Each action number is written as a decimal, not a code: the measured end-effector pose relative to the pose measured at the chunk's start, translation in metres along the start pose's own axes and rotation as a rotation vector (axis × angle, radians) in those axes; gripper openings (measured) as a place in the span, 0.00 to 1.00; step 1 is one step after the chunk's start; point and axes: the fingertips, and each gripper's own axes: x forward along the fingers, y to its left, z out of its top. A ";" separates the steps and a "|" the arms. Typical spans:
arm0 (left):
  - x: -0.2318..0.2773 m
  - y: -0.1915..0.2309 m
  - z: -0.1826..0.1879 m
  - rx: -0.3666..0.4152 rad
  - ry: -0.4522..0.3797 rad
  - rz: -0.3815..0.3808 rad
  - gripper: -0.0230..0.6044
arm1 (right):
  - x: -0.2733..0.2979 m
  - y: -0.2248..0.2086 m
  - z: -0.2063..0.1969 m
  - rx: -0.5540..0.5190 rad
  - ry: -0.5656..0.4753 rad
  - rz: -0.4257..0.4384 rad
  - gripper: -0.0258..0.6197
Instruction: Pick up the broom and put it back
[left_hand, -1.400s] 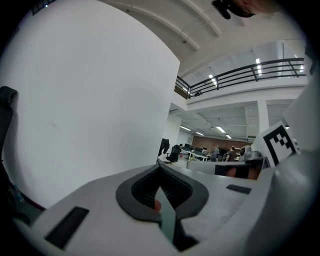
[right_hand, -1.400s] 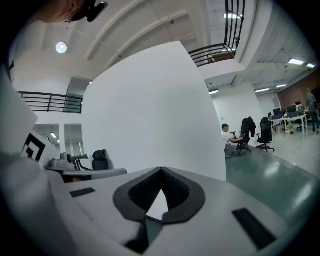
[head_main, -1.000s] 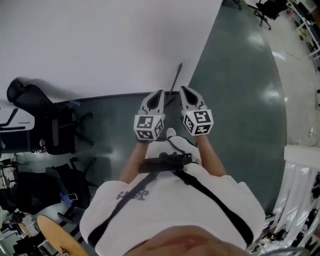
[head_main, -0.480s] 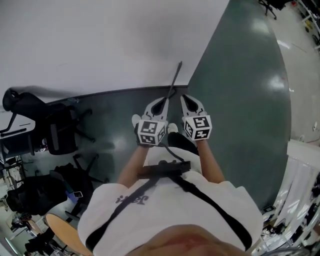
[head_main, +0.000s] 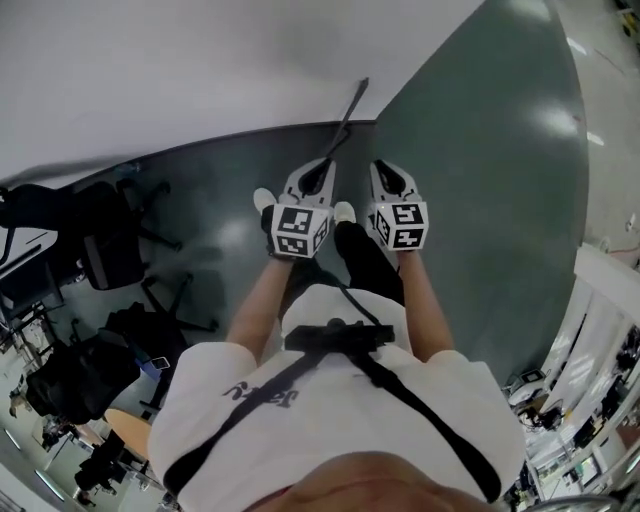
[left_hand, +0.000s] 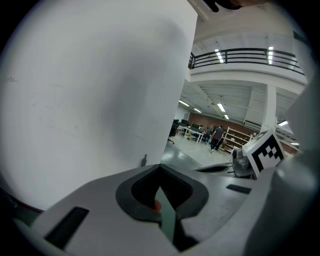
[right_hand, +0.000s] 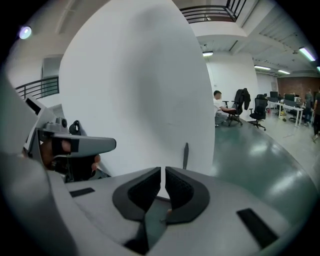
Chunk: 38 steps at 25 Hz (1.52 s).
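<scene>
The left gripper (left_hand: 160, 171) has its two fingers shut tight together, with nothing between them, and it touches nothing. The right gripper (right_hand: 163, 174) is closed too, with only a thin crack between its fingers, and it holds nothing. The broom (head_main: 349, 110) is not picked up: its thin dark stick leans on the white wall (head_main: 200, 80) at 12 o'clock from the two grippers, and in the head view its low end goes out of sight behind the left gripper's tip, over the dark green floor (head_main: 480, 200).
</scene>
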 end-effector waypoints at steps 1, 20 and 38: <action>0.008 0.006 -0.005 0.000 0.005 0.001 0.05 | 0.010 -0.005 -0.005 0.007 0.007 -0.009 0.05; 0.104 0.103 -0.073 -0.065 0.007 0.018 0.05 | 0.219 -0.078 -0.066 0.142 0.064 -0.091 0.35; 0.122 0.107 -0.095 -0.078 0.031 -0.034 0.05 | 0.291 -0.117 -0.072 0.151 0.054 -0.095 0.22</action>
